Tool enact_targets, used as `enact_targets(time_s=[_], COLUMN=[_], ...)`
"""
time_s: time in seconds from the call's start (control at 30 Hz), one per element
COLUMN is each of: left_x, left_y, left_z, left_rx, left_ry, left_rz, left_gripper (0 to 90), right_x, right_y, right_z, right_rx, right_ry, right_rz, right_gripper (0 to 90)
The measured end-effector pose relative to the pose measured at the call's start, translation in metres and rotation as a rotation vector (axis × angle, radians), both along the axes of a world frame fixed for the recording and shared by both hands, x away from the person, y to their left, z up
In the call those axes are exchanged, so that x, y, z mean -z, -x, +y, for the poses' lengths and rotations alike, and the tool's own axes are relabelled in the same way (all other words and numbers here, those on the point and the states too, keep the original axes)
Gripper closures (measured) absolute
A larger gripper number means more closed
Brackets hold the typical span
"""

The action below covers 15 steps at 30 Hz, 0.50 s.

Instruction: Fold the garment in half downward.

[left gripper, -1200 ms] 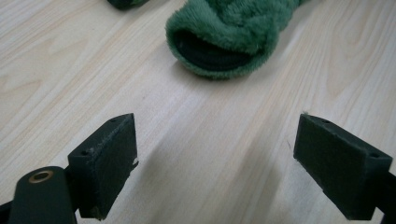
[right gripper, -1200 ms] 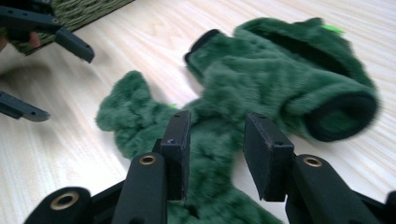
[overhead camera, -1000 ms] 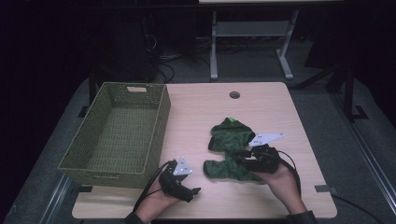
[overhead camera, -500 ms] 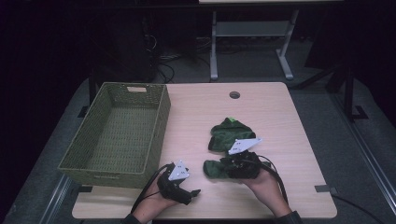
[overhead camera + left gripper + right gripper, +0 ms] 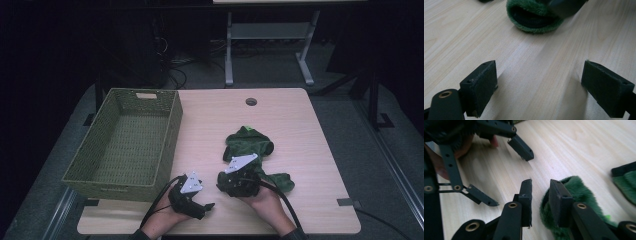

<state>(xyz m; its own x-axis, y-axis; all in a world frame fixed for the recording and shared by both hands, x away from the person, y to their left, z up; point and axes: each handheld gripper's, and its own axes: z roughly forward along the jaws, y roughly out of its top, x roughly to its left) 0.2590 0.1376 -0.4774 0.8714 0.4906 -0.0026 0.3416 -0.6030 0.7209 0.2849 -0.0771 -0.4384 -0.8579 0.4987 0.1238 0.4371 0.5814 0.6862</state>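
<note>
**Beside the basket, two green slippers wait**

To the right of the basket [image 5: 125, 145], my right gripper [image 5: 540, 192] has just been closing on a fuzzy green slipper's [image 5: 579, 192] rim, not pinching yet. My left gripper [image 5: 541, 87] rests spread wide. The other slipper [image 5: 248, 142] lies farther off. Nothing is in the basket.

garment [image 5: 248, 145]: dark green, fuzzy | basket [image 5: 126, 145]: olive green, woven | table [image 5: 290, 120]: pale wood grain

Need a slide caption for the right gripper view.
Right gripper jaws closing on the fuzzy green fabric slipper's rim on the light wooden table.
</note>
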Motion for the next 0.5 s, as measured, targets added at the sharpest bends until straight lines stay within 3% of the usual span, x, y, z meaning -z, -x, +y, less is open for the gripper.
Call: enact_targets(time_s=[0.1,0.2,0.3,0.37,0.5], left_x=[0.000,0.000,0.000,0.000,0.000], left_y=[0.000,0.000,0.000,0.000,0.000], left_z=[0.000,0.000,0.000,0.000,0.001], left_rx=[0.000,-0.004,0.004,0.005,0.008], left_ry=[0.000,0.007,-0.004,-0.005,-0.010], left_rz=[0.000,0.001,0.000,-0.001,-0.001], left_gripper=[12.6,12.6,12.7,12.7,12.6], right_x=[0.005,0.010,0.018,0.022,0.026], right_y=[-0.001,-0.002,-0.005,-0.005,-0.002], right_z=[0.005,0.009,0.010,0.011,0.012], right_rx=[0.005,0.041,0.052,0.063,0.078], right_ry=[0.019,0.073,0.106,0.100,0.090], right_rz=[-0.011,-0.059,-0.059,-0.053,-0.060], right_gripper=[71.8,70.7,70.5,71.4,82.2])
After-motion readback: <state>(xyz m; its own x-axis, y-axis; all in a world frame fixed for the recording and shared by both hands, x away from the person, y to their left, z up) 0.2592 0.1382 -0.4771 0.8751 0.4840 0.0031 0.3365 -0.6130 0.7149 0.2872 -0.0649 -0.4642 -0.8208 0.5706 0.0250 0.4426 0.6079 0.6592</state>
